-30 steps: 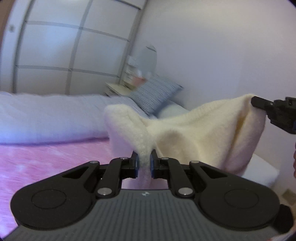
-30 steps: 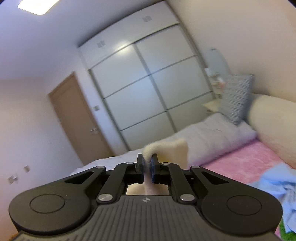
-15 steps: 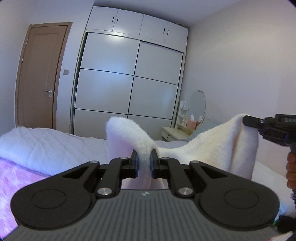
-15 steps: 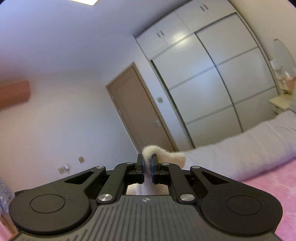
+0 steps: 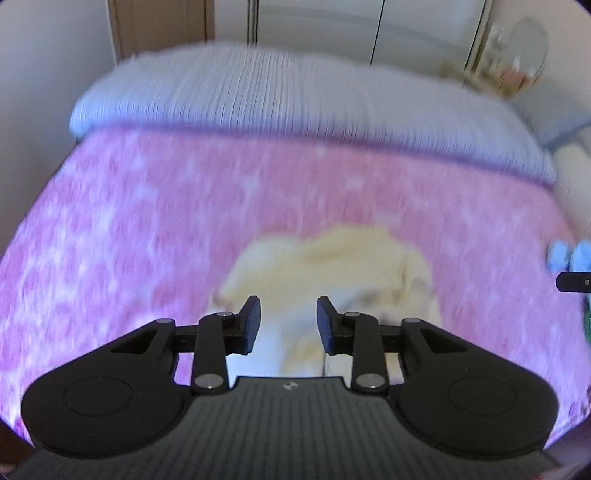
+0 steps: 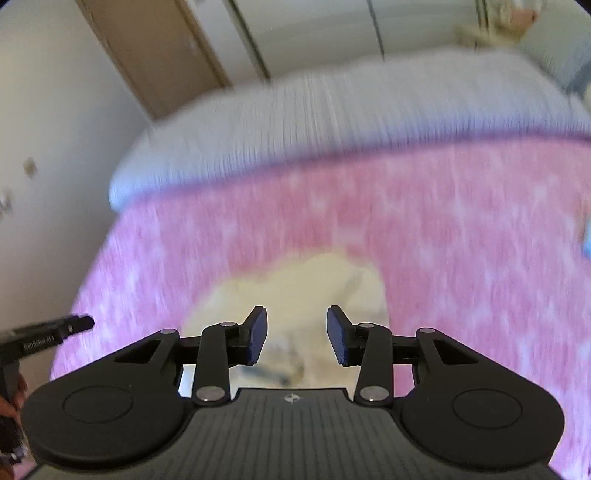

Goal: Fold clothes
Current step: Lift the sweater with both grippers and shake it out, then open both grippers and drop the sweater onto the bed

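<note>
A cream fleece garment [image 5: 332,273] lies crumpled on the pink bedspread [image 5: 147,221], blurred by motion. My left gripper [image 5: 289,314] hangs open above its near edge, nothing between the fingers. In the right wrist view the same garment [image 6: 306,288] lies below my right gripper [image 6: 297,328], which is also open and empty. The tip of the right gripper [image 5: 574,282] pokes in at the right edge of the left wrist view. At the left edge of the right wrist view, the left gripper [image 6: 48,336] shows side-on.
A white quilted duvet [image 5: 295,96] is bunched along the far side of the bed. Light blue clothes [image 5: 570,254] lie at the right. A wooden door [image 6: 155,51], white wardrobe [image 5: 369,26] and a dressing table with round mirror [image 5: 524,51] stand behind.
Both grippers have opened and let go of the cream garment, which has dropped onto the pink bedspread. Both cameras have swung down from the room toward the bed.
</note>
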A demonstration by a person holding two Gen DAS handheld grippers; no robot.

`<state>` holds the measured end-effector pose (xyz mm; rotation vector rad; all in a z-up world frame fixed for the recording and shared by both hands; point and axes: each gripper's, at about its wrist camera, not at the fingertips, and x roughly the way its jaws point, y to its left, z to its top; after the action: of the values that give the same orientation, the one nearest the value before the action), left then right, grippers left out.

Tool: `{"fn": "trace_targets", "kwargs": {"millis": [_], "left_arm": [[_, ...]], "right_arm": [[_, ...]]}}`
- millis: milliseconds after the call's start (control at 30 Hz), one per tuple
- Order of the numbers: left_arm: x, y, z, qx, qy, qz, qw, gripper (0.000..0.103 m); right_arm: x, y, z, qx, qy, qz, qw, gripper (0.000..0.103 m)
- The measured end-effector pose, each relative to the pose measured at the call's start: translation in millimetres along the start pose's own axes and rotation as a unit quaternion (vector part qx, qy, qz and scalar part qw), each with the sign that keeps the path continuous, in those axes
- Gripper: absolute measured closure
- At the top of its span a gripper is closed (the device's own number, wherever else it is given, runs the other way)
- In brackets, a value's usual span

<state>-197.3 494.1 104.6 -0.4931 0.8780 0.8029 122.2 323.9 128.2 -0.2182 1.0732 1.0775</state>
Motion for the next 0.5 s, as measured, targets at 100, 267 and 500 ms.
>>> {"fn": "trace_targets", "kwargs": {"millis": [100, 267, 500], "left_arm": [[5, -5, -29, 0.003, 0.029, 0.008, 0.9995, 0.074], [-14, -28, -51, -0.002, 0.031, 0.013, 0.9994, 0.068], [-39, -64, -73, -0.008, 0.029, 0.027, 0.9992, 0.062]], "right_arm": [[13, 11, -45, -0.026, 0.041, -0.012, 0.999, 0.057], [7, 40, -78, -0.081, 0.079, -0.021, 0.993, 0.052], [-2, 36, -102, -0.121, 0.095, -0.013, 0.988, 0.041]]}}
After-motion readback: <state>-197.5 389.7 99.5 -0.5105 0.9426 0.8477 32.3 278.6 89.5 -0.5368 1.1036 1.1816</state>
